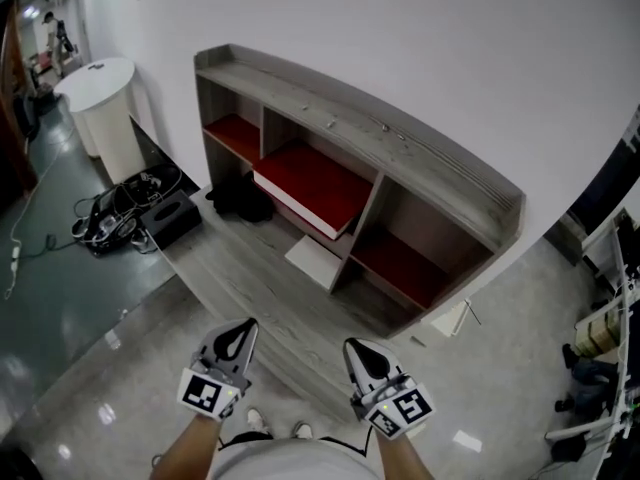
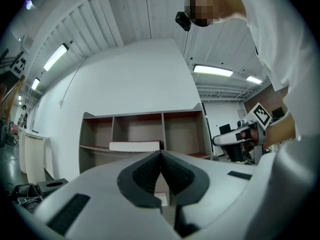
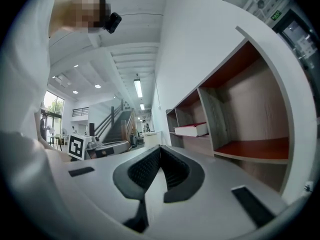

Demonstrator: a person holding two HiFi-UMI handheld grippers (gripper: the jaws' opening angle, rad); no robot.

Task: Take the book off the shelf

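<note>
The book (image 1: 312,186) lies flat and well away from both tools, so neither one holds it. Nearest the person, the left hand-held gripper (image 1: 245,330) and the right hand-held gripper (image 1: 355,350) are held side by side above the floor, both pointing toward the shelf (image 1: 420,158). In the left gripper view the left hand-held gripper (image 2: 161,156) has its dark ribbed pads meeting at the tips with nothing between them. The right gripper view shows the right hand-held gripper (image 3: 160,151) closed the same way, and empty.

Beyond the tips, a strip of grey wood-grain flooring (image 1: 250,278) runs up to the foot of the shelf, and a white sheet (image 1: 313,260) lies on it just below the middle compartment. The shelf is a grey wooden unit with three compartments side by side and red-topped boards. The book, with a red cover and white page edges, rests on the board of the middle compartment, its front edge jutting out past the shelf front. It appears there in the left gripper view (image 2: 135,145) and the right gripper view (image 3: 191,129).

A black bag (image 1: 240,198) sits on the floor by the left compartment. Farther left are a black box (image 1: 168,218) beside a tangle of cables and a white round bin (image 1: 105,113). The shelf backs onto a white wall (image 1: 420,38)
</note>
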